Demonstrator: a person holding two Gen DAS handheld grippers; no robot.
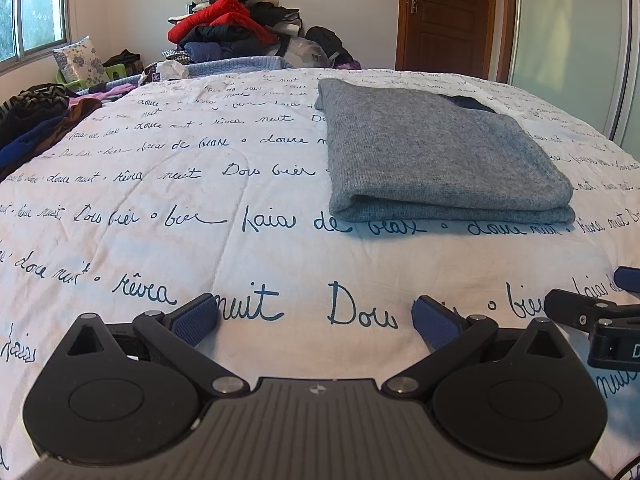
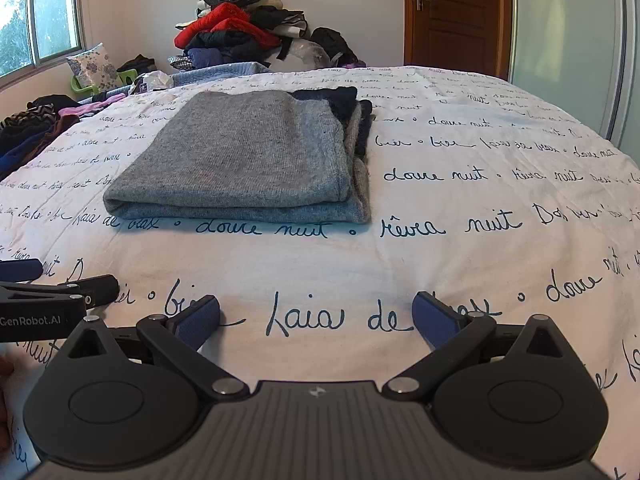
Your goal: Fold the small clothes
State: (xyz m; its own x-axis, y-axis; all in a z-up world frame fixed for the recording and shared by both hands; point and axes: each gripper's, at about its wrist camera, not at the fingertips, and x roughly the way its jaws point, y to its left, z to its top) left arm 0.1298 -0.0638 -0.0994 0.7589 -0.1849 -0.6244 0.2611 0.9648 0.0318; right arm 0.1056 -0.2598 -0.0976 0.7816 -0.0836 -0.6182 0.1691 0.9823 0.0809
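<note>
Grey sweater (image 2: 240,160) lies folded on the bed (image 2: 460,248), ahead of both units. Left hand-held gripper (image 1: 316,318) and right hand-held gripper (image 2: 316,316): jaws wide, empty. Judgement: square the edges, then leave it.

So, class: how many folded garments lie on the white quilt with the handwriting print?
1. A grey knitted sweater, folded flat, lies mid-quilt ahead of both grippers. Dark fabric peeks out at its far right edge; whether that is a second garment underneath cannot be told.
</note>
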